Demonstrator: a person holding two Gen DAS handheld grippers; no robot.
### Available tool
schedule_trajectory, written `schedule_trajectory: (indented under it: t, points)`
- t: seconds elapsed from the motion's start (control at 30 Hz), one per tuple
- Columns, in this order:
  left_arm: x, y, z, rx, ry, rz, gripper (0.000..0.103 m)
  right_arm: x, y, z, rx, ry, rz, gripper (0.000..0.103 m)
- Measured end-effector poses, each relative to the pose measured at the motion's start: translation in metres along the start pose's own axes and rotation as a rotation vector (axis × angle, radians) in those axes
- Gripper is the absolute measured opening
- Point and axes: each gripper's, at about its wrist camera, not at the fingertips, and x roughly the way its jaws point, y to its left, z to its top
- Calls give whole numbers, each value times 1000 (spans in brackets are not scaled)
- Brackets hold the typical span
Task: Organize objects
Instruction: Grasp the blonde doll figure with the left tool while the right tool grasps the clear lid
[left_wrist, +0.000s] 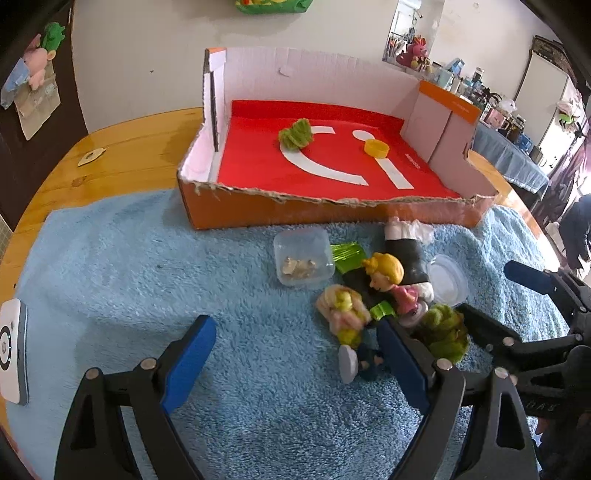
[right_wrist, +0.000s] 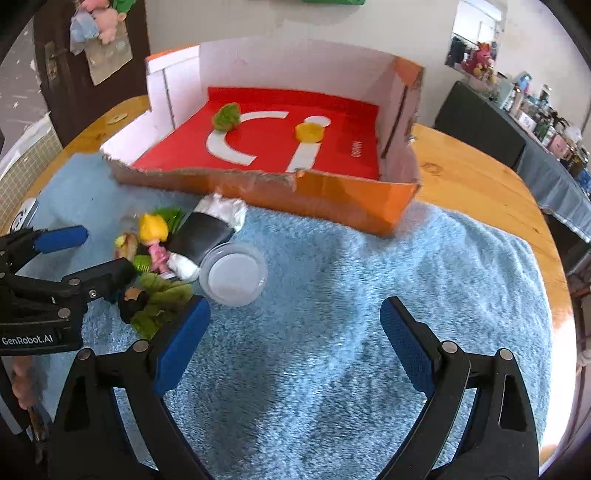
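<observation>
An orange cardboard box (left_wrist: 280, 212) with a red floor holds a green fuzzy piece (left_wrist: 294, 133) and a yellow cap (left_wrist: 376, 147). In front of it on the blue towel (left_wrist: 129, 266) lies a heap: a clear tub of small bits (left_wrist: 303, 262), a blond doll in pink (left_wrist: 388, 277), a second small doll (left_wrist: 343, 314), a black-and-white roll (left_wrist: 406, 251), a clear round lid (left_wrist: 447, 278) and a green fuzzy clump (left_wrist: 443, 332). My left gripper (left_wrist: 295, 362) is open and empty, its right finger beside the small doll. My right gripper (right_wrist: 295, 343) is open and empty, right of the heap (right_wrist: 159, 258).
The box (right_wrist: 332, 199) stands on a round wooden table (left_wrist: 122, 147). A white device (left_wrist: 13, 350) lies at the towel's left edge. A small tag (left_wrist: 90, 156) lies on the wood. Shelves with clutter stand at the far right.
</observation>
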Motion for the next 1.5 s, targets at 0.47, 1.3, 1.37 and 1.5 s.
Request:
schedule_trajectory:
  t: [0.47, 1.3, 1.37, 1.5]
  points:
    - [2, -5, -5, 22, -13, 36, 93, 16, 6, 17, -42, 0, 10, 94]
    - [-11, -8, -7, -2, -51, -74, 19, 8, 2, 13, -41, -25, -5, 41]
    - [-11, -7, -7, -10, -49, -86, 19, 5, 0, 13, -35, -30, -4, 41]
    - [-14, -5, -8, -19, -52, -95, 18, 1, -3, 12, -24, -37, 2, 40]
